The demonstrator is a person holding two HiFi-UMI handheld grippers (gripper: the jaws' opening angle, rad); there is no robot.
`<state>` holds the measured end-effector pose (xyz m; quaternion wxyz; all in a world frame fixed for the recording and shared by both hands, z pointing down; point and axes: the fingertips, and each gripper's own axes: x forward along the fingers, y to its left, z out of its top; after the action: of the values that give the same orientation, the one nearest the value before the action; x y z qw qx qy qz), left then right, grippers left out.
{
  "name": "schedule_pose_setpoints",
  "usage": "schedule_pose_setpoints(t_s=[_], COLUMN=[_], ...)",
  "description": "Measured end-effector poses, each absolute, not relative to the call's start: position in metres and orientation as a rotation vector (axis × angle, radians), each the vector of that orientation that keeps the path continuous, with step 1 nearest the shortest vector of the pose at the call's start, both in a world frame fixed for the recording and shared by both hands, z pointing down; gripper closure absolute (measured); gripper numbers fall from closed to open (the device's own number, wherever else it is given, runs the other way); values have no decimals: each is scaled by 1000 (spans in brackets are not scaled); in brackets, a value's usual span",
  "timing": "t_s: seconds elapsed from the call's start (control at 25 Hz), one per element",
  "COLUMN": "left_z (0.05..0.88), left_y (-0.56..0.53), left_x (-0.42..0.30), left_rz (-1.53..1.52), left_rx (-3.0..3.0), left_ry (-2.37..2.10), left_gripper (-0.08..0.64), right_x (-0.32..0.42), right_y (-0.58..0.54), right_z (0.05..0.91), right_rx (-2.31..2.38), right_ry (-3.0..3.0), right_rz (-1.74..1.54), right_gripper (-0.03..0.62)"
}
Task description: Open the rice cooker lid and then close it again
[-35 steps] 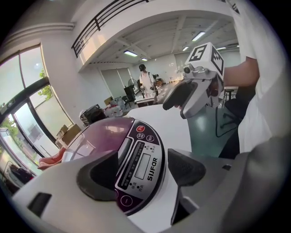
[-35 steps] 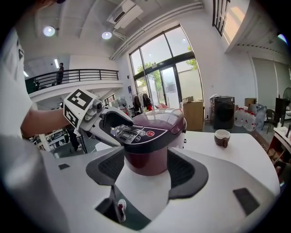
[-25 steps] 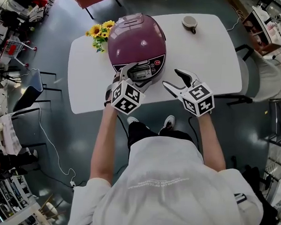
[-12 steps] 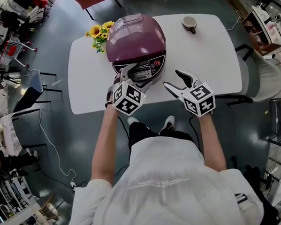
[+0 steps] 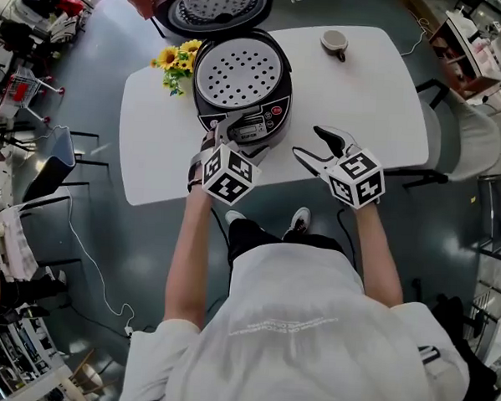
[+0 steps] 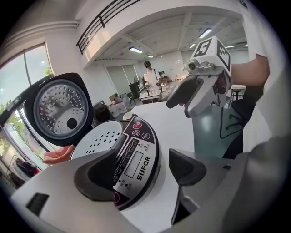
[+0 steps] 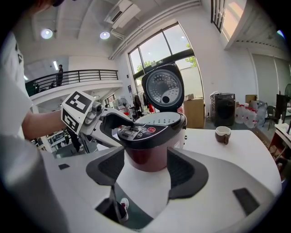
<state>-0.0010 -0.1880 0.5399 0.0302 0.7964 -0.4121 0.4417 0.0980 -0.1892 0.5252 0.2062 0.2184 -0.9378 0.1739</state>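
White worktop (image 5: 365, 92). Rice cooker (image 5: 259, 120) lid (image 5: 212, 5) upright, likely rigid, spring-hinged: push down at front rim. Left tool (image 5: 223, 134), right tool (image 5: 310, 142) spread, pinching nothing.

In the head view the top edge cuts off the far part of the open lid (image 5: 212, 7). In the left gripper view the left gripper (image 6: 144, 169) covers with one jaw the lower corner of the control panel (image 6: 136, 157) (button labels too small to read).
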Motion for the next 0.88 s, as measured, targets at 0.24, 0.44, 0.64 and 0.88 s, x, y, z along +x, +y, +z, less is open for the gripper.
schedule_pose_setpoints(t_s=[0.24, 0.44, 0.64, 0.88], left_z=[539, 541, 538, 525], left_y=[-190, -191, -193, -193], left_x=[-1, 0, 0, -6], left_rz=[1292, 1295, 1196, 908], left_rx=[2456, 2453, 2490, 2495], left_ry=[-1301, -1341, -1345, -1338], left_gripper=[196, 196, 196, 198], right_x=[100, 98, 96, 100], right_y=[-192, -192, -193, -203], right_z=[522, 521, 511, 485], right_rx=[613, 606, 606, 649], right_ry=[-2616, -2619, -2629, -2664], right_rz=[473, 461, 428, 345], right_gripper=[287, 287, 287, 290])
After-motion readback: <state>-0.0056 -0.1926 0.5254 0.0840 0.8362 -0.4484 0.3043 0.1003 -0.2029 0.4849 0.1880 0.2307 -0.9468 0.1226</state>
